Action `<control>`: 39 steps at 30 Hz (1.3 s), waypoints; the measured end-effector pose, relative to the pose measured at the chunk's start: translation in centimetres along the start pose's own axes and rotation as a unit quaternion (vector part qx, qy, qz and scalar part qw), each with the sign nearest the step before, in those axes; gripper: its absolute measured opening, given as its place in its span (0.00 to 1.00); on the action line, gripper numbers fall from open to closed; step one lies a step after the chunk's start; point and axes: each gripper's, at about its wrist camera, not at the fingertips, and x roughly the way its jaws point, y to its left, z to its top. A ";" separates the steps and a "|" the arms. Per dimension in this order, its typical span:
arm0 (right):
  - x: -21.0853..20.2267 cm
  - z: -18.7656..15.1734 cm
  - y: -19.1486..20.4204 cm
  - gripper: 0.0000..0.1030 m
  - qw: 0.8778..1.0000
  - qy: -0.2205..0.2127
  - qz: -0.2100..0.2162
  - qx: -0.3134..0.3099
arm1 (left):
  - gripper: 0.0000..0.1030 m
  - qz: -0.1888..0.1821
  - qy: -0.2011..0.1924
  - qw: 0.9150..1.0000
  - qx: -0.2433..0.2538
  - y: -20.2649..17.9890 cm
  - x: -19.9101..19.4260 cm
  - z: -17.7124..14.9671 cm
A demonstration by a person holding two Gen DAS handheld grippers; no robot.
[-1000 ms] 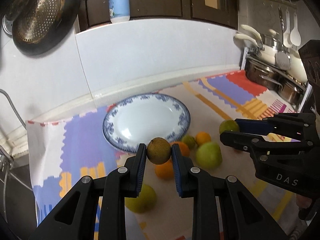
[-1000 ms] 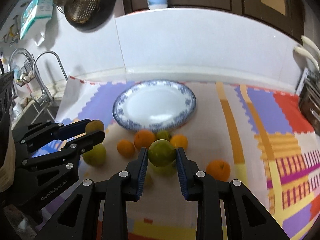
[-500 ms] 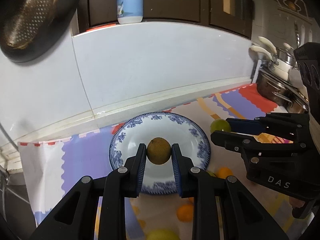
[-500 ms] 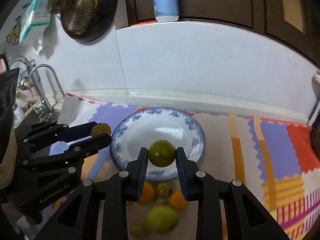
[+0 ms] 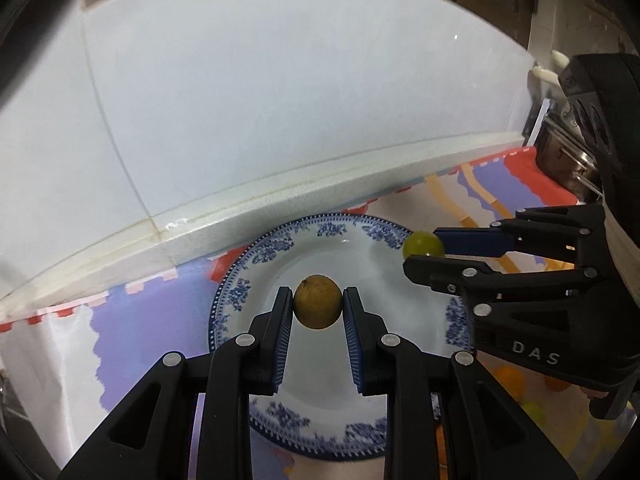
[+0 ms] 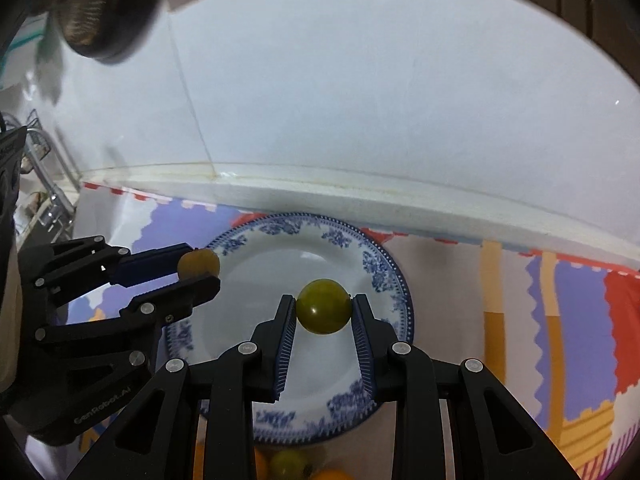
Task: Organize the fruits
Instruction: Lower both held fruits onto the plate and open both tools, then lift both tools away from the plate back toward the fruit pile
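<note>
My left gripper (image 5: 318,307) is shut on a small brownish-yellow fruit (image 5: 318,307) and hangs over the blue-and-white plate (image 5: 240,292). My right gripper (image 6: 323,307) is shut on a green round fruit (image 6: 323,306) over the same plate (image 6: 384,272). In the left wrist view the right gripper (image 5: 423,249) reaches in from the right with the green fruit (image 5: 422,243) above the plate's right rim. In the right wrist view the left gripper (image 6: 199,268) comes in from the left with the brownish fruit (image 6: 199,263) above the left rim. The plate holds no fruit.
The plate lies on a colourful patterned mat (image 6: 576,320) close to the white tiled wall (image 5: 280,100). Several orange and green fruits (image 6: 288,465) lie on the mat in front of the plate. A tap (image 6: 44,184) stands at the left, metal pots (image 5: 568,160) at the right.
Both grippers have moved forward from above the loose fruits to above the plate, each still holding its fruit. The plate now looks larger and nearer.
</note>
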 end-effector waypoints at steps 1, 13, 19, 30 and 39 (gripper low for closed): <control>0.7 0.2 -0.1 0.29 1.000 0.001 -0.003 0.000 | 0.25 -0.001 0.008 1.000 -0.001 0.3 0.7 0.1; 5.1 1.5 -0.5 0.29 0.999 0.052 0.002 0.003 | 0.25 -0.009 0.056 0.998 -0.020 2.0 4.7 0.1; 5.5 1.7 -0.6 0.32 0.998 0.058 -0.004 0.001 | 0.36 -0.007 0.048 0.999 -0.019 1.6 4.3 0.4; 1.3 1.3 -0.1 0.35 1.000 0.021 -0.017 -0.004 | 0.43 0.024 0.014 1.000 -0.014 0.5 -0.5 -0.8; -4.7 -0.3 1.2 0.44 0.999 -0.035 -0.020 -0.009 | 0.65 0.062 -0.044 0.997 -0.018 -1.0 -7.3 -2.1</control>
